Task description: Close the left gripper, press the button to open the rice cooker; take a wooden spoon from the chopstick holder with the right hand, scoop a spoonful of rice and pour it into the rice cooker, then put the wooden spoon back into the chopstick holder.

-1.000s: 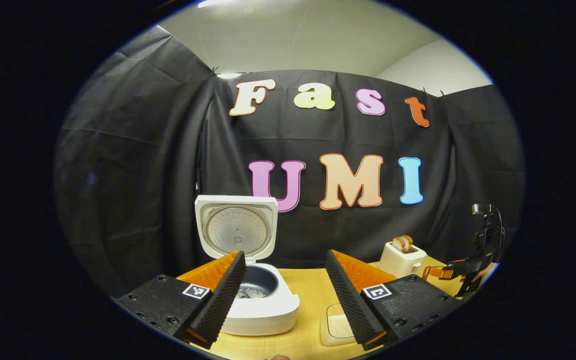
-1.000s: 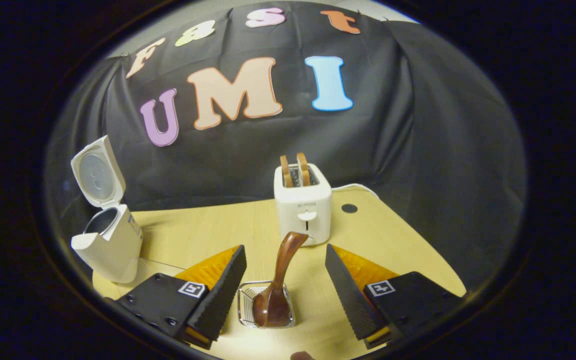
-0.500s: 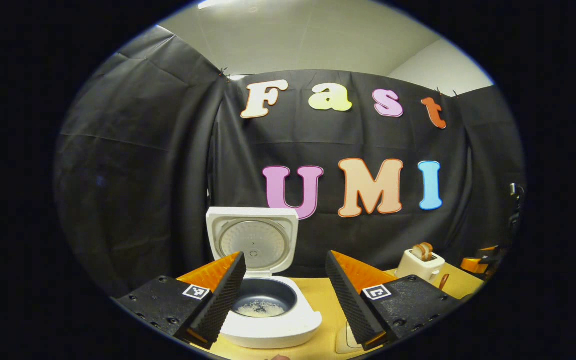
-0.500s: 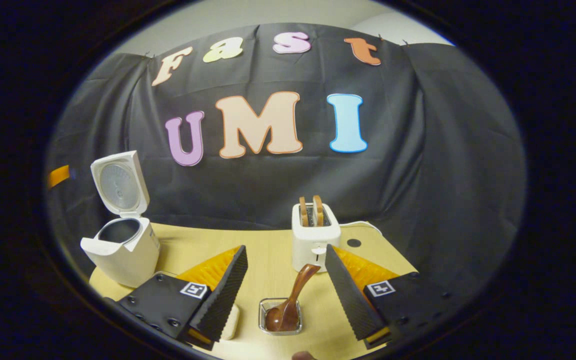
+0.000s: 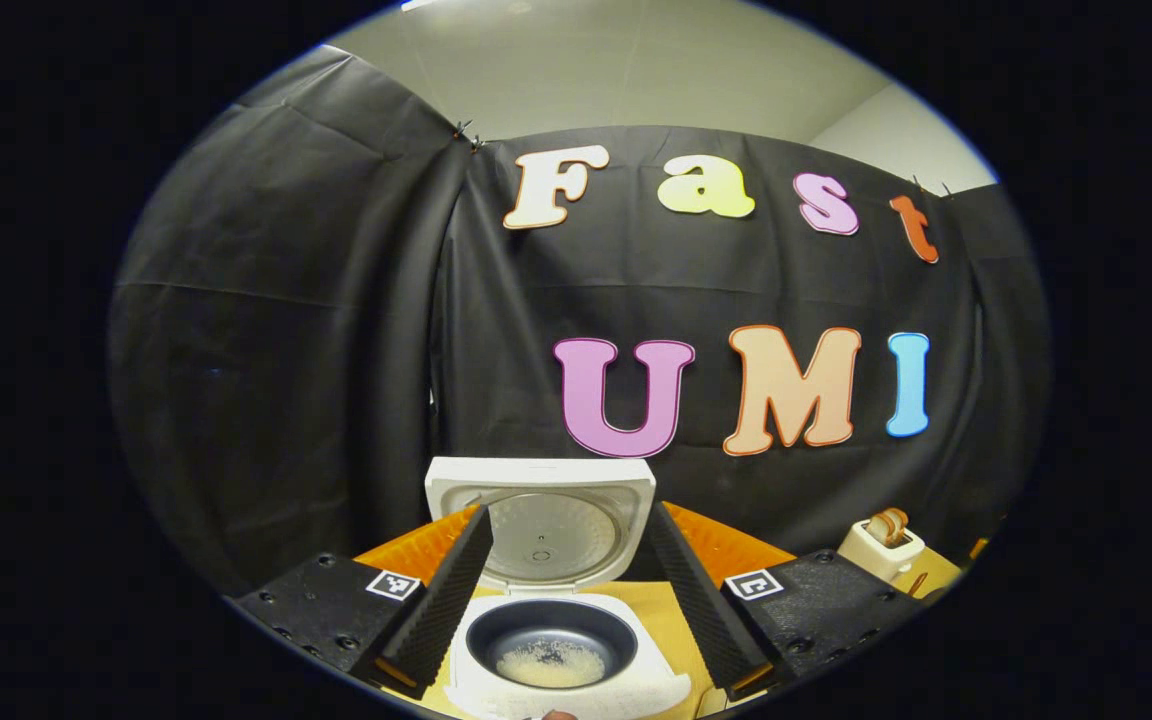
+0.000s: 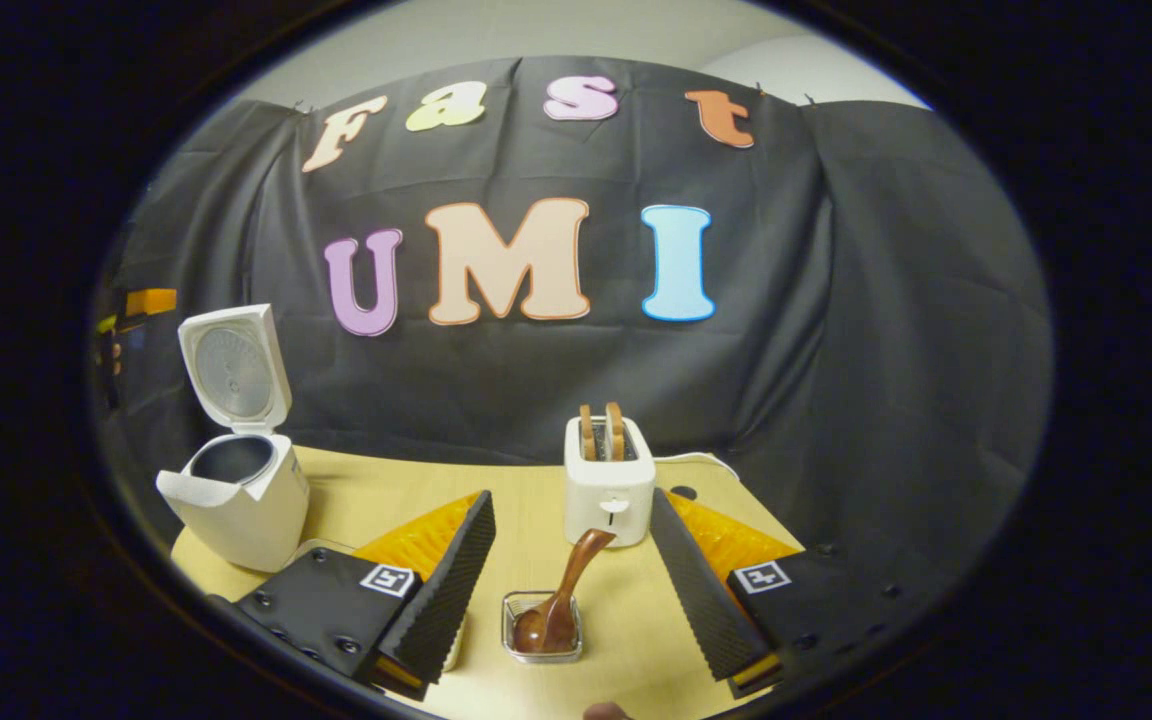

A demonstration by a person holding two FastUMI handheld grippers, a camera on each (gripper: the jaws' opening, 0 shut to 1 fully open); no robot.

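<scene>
- Right gripper (image 6: 571,590): jaws spread wide, holding nothing, hanging above the surface (image 6: 626,640) with the spoon between its two fingers in the right gripper view.
- Wooden spoon (image 6: 556,605): stands in the small clear holder (image 6: 541,628), bowl end down, handle leaning up and to the right toward the toaster (image 6: 608,482). Not touched by either finger.
- Left gripper (image 5: 568,590): jaws also wide apart and empty, hovering just in front of the rice cooker (image 5: 551,640).
- Rice cooker: lid (image 5: 541,525) stands upright, so the button press looks done. Dark inner pot holds a pale patch of rice (image 5: 548,662) at the bottom.
- Judgement: spoonful appears delivered and the spoon appears back in its holder; the task looks at or near its end.
- Doing this step well: pull the right gripper straight back and up, keeping both fingers off the leaning handle, since a brush could tip the light holder.
- Keep the left gripper clear of the raised lid; a knock could drop it shut.
- Toaster holds two slices, well behind the holder; no part in the task.
</scene>
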